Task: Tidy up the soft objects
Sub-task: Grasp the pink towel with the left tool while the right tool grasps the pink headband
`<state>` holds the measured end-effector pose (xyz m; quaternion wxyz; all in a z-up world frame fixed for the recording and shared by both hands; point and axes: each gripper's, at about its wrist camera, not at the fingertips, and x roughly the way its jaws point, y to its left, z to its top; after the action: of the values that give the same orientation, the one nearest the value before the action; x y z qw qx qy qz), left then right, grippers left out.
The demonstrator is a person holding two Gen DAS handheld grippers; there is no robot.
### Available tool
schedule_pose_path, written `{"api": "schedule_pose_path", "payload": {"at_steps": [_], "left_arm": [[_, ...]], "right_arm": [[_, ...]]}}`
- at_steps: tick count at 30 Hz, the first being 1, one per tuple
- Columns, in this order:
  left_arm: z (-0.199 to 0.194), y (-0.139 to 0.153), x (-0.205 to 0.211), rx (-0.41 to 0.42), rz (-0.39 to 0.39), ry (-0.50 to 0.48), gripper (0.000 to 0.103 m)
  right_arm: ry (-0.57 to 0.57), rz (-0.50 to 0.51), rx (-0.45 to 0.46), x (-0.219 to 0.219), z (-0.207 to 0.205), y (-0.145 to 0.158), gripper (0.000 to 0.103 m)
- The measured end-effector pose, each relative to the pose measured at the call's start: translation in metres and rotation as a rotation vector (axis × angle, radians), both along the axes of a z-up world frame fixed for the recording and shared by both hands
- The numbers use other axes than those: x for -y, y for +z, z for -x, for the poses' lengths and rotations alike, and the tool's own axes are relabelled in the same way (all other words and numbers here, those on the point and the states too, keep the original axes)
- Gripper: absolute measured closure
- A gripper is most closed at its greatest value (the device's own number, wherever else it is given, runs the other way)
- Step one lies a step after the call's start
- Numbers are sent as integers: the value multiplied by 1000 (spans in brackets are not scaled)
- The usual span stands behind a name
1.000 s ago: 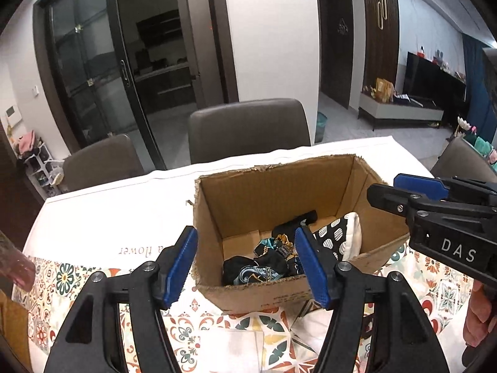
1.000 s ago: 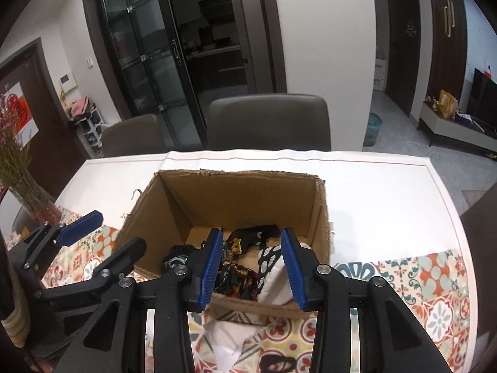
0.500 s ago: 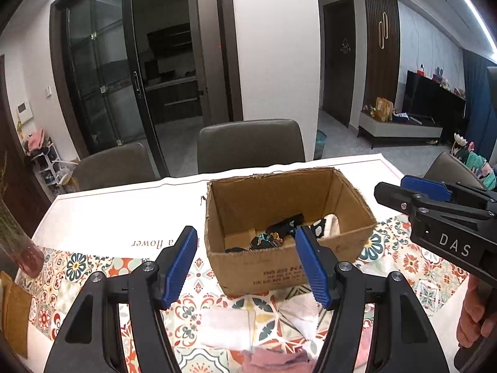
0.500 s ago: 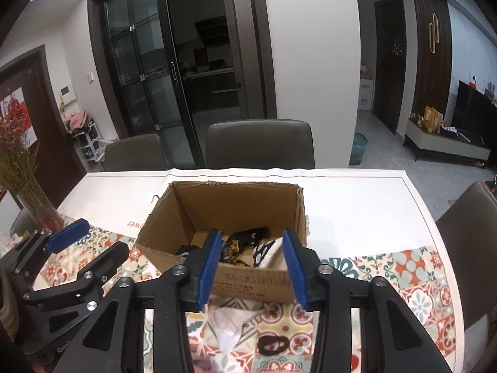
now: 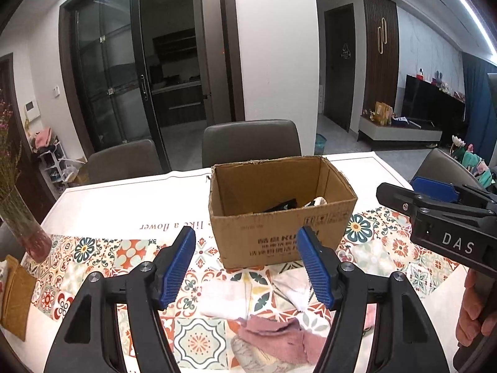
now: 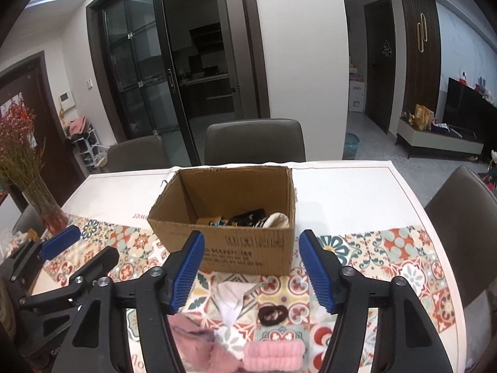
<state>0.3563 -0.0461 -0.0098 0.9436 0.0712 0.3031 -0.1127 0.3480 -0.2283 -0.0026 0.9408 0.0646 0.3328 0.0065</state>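
A cardboard box [image 5: 281, 214] stands open on the table [image 5: 124, 199], toward its far middle, holding dark patterned cloth pieces [image 6: 248, 217] and a pale rolled item [image 6: 278, 219] at its right inner side. The left gripper [image 5: 248, 264] hovers on the near side of the box with its blue pads spread and nothing between them. The right gripper [image 6: 253, 267] hangs beside it; its jaws have just been opening, and they stand spread and empty. On the patterned cloth nearer than the box lie a white cloth [image 6: 230, 298], a pink towel [image 5: 279, 338], a pink fuzzy band [image 6: 273, 354] and a dark hair tie [image 6: 273, 314]. A vase of dried flowers [image 6: 40, 199] stands at the far left edge.
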Motion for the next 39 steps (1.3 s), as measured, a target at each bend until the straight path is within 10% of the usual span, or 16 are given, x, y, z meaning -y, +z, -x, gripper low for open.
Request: {"api": "schedule_pose_path", "payload": {"at_steps": [39], "left_arm": [[77,-85,16,-148,-41,-53,34]], "right_arm": [[17,-39,-226,10,64,-100,29]]}}
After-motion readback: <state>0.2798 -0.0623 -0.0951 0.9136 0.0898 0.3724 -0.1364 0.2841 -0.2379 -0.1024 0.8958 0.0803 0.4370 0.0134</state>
